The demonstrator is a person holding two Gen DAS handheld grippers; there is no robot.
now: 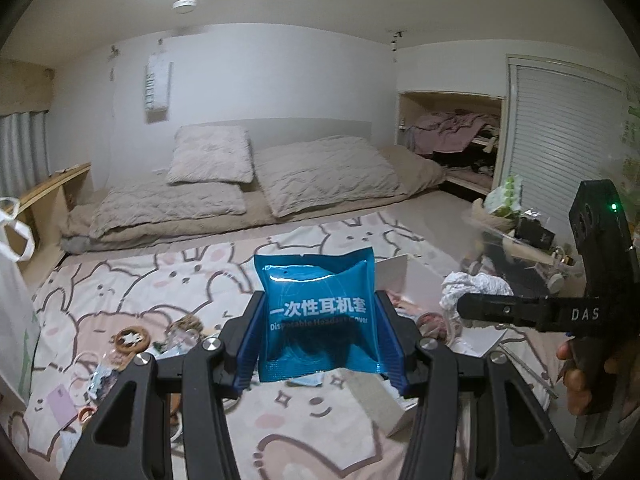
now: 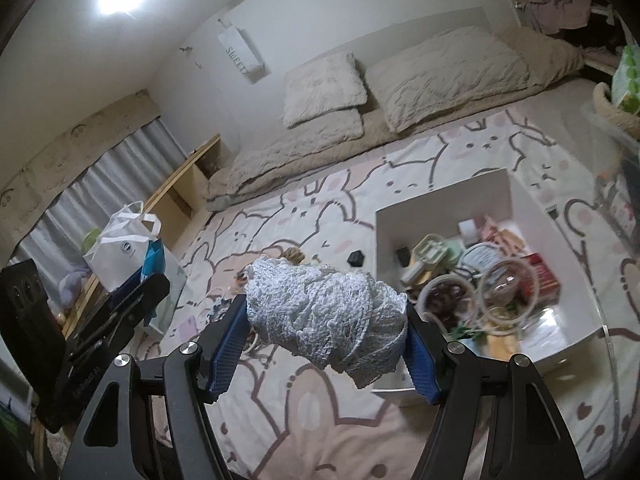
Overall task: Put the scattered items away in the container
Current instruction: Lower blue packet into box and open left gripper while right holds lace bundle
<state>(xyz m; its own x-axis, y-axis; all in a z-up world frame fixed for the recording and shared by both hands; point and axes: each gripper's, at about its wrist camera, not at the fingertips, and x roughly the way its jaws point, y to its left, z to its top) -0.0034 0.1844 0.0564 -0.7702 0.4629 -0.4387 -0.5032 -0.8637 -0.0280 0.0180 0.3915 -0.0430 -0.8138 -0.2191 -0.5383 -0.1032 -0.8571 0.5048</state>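
- Left gripper (image 1: 320,330) pinches a blue packet (image 1: 318,316), held above the bunny-print bedspread (image 1: 168,280)
- Right gripper (image 2: 326,334) pinches a white lace bundle (image 2: 326,316), left of the open white box (image 2: 444,200)

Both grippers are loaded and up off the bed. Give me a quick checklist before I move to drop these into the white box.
1. Left gripper grip on the blue packet: ok, pinched between both blue pads.
2. Right gripper grip on the white lace bundle: ok, squeezed between both pads.
3. White box open on top: ok.
4. Room inside the box: cannot tell; its floor is crowded with items.
5. Right gripper over the box: not ok, the bundle hangs at its near left corner.
6. Grippers clear of each other: ok, apart in both views.
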